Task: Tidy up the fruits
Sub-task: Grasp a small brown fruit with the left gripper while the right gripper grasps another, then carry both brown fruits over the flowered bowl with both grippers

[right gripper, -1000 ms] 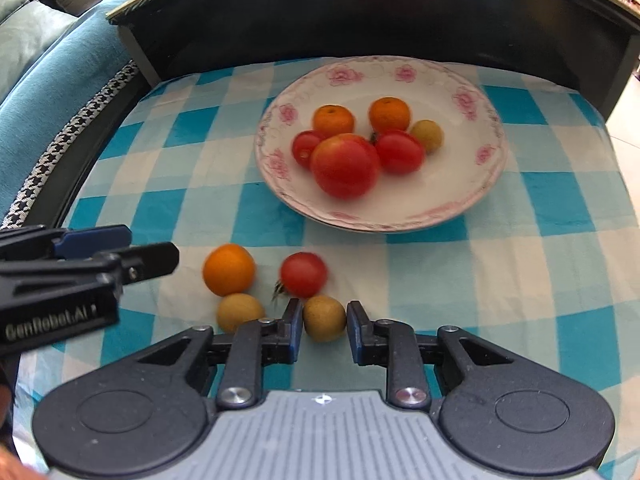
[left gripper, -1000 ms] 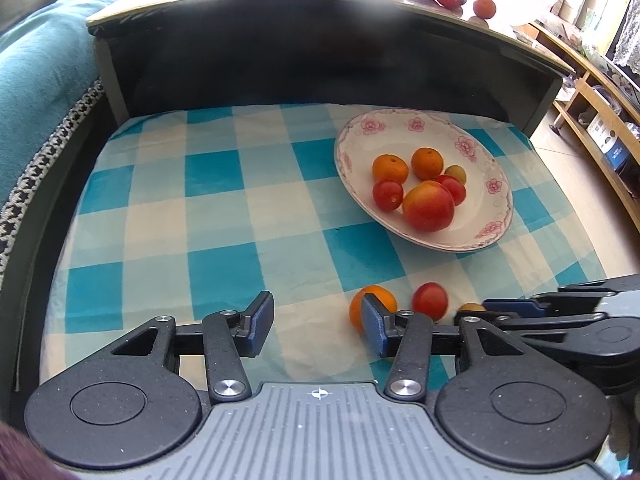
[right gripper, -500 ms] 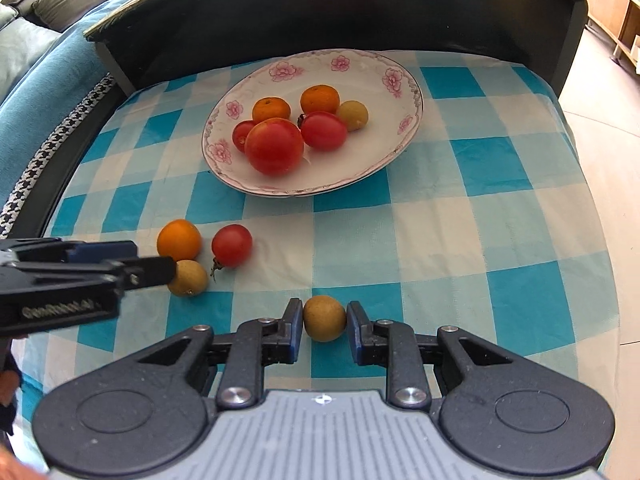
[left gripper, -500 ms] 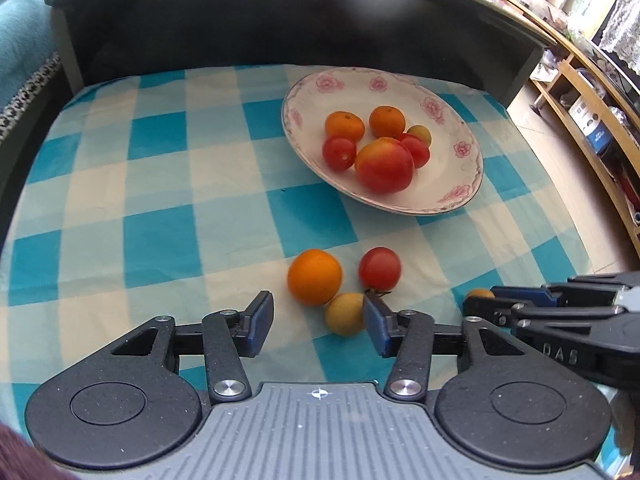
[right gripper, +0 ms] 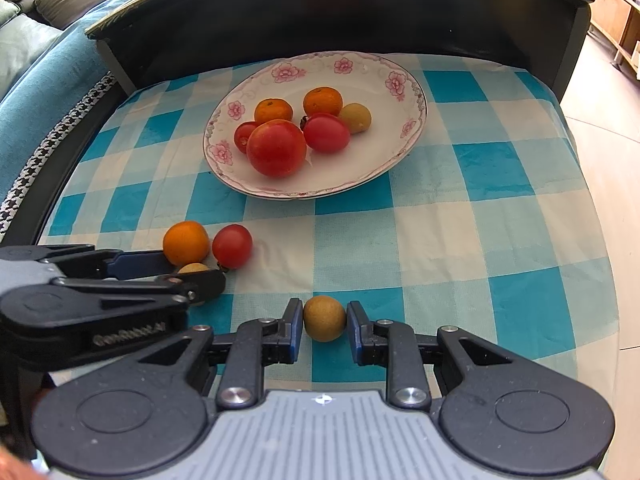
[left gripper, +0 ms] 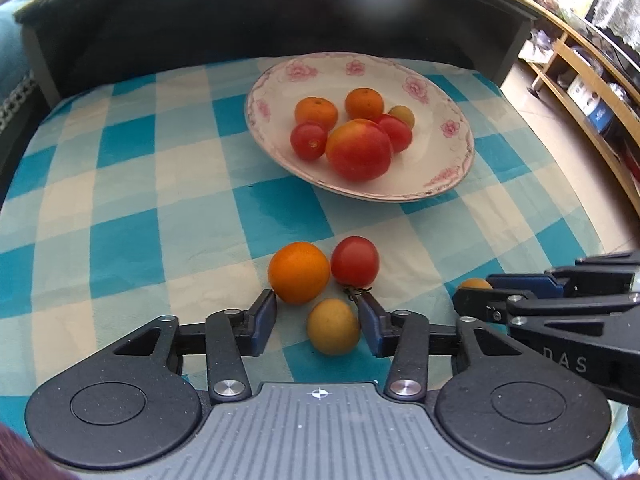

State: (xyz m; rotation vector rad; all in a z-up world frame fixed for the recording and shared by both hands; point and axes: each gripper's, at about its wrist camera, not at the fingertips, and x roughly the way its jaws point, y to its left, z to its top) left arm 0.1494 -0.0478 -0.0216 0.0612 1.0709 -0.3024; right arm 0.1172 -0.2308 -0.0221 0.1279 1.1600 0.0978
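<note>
**Two small fruits bracketed, not yet gripped**

Nearest us, the right hand-held gripper [right gripper: 322,326] stands apart around a brown fruit [right gripper: 324,318] on the checked cloth [right gripper: 500,216]; the left pad looks to touch it, while a sliver of gap shows at the right pad. The left hand-held gripper [left gripper: 316,318] is also apart, with a yellow fruit [left gripper: 333,326] between its fingers, close to the right one and well off the left.

Just beyond lie an orange [left gripper: 299,272] and a tomato [left gripper: 355,261], side by side and crowding the yellow fruit. We judge the step to be picking loose fruit for the plate [right gripper: 400,148]. Next, each gripper should close squarely, then lift before travelling.

Farther on, the plate holds six fruits bunched left of centre, leaving bare room at its right. Behind it rises a dark wall [right gripper: 320,12]; the cloth's right edge drops to the floor [right gripper: 604,128].
</note>
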